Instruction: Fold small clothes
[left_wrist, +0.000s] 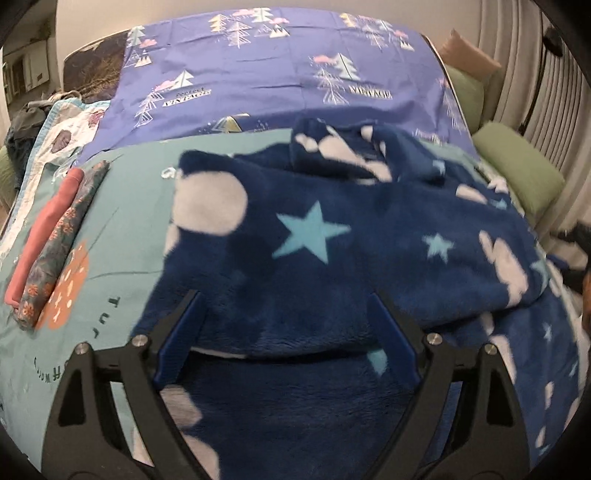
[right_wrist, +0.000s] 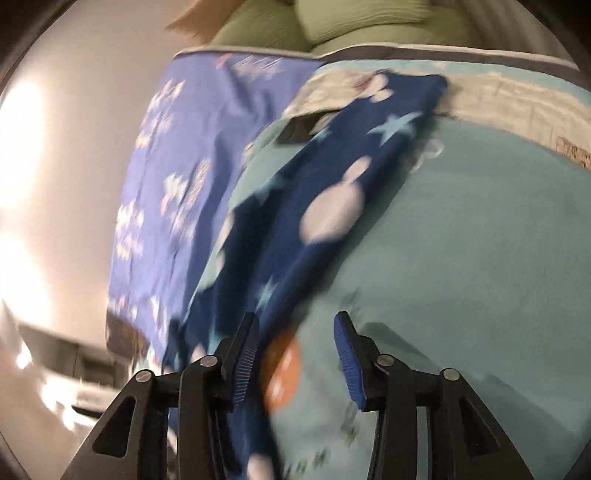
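Observation:
A dark blue fleece garment (left_wrist: 332, 240) with light blue stars and white blobs lies rumpled on a teal sheet (left_wrist: 129, 229). My left gripper (left_wrist: 288, 295) is open, its blue fingers (left_wrist: 181, 332) spread over the garment's near folded edge, gripping nothing. In the right wrist view the same fleece garment (right_wrist: 295, 206) runs as a long strip up the teal sheet (right_wrist: 461, 240). My right gripper (right_wrist: 297, 321) is open, its left finger (right_wrist: 245, 354) over the strip's edge, its right finger over the sheet. That view is motion-blurred.
Two folded clothes, a pink one (left_wrist: 44, 229) and a floral one (left_wrist: 70, 236), lie at the left on the teal sheet. A purple tree-print sheet (left_wrist: 266, 77) covers the far bed. Green cushions (left_wrist: 517, 173) lie at right. An orange print (right_wrist: 280, 376) marks the sheet.

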